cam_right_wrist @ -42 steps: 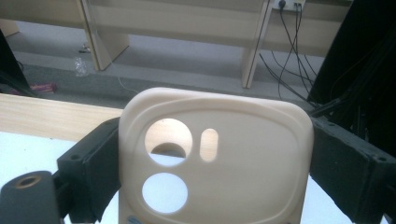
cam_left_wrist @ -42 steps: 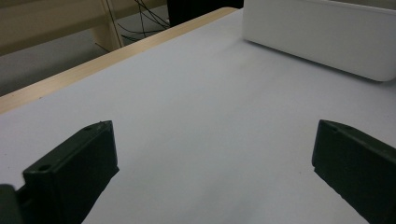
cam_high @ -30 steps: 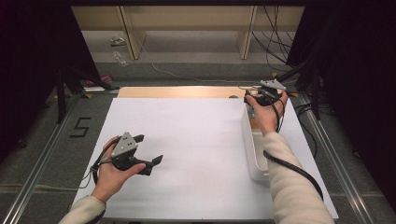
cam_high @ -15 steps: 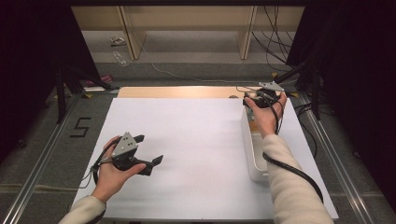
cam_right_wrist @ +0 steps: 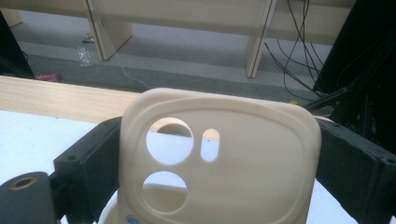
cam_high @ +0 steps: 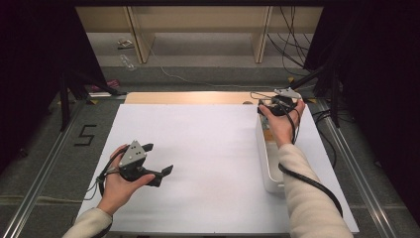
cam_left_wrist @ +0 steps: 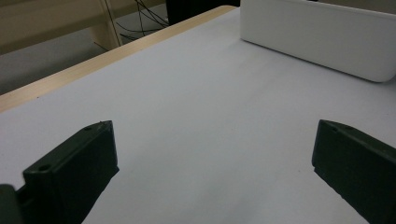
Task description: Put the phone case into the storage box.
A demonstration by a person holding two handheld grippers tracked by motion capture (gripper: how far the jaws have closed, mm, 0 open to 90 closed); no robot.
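Note:
A cream phone case (cam_right_wrist: pixel 233 154) with round camera cut-outs stands upright between the jaws of my right gripper (cam_right_wrist: pixel 219 140), which is shut on its two sides. In the high view that right gripper (cam_high: pixel 267 106) hangs over the far end of a long white bin (cam_high: pixel 267 168) at the table's right side. My left gripper (cam_high: pixel 159 158) rests low over the white table (cam_high: pixel 208 148) at the front left. Its jaws are spread wide with nothing between them. In the left gripper view the left gripper (cam_left_wrist: pixel 212 140) faces bare tabletop, with the bin (cam_left_wrist: pixel 317 42) farther off.
A bare wooden strip (cam_high: pixel 188 97) runs along the table's far edge. Beyond it are floor, wooden shelf legs (cam_high: pixel 141 34) and loose cables (cam_high: pixel 292 44). Metal rails (cam_high: pixel 44 163) flank the table on both sides. Dark curtains stand to the left and right.
The right gripper has barely shifted over the bin's far end, still holding the case. The left hand has stayed where it was.

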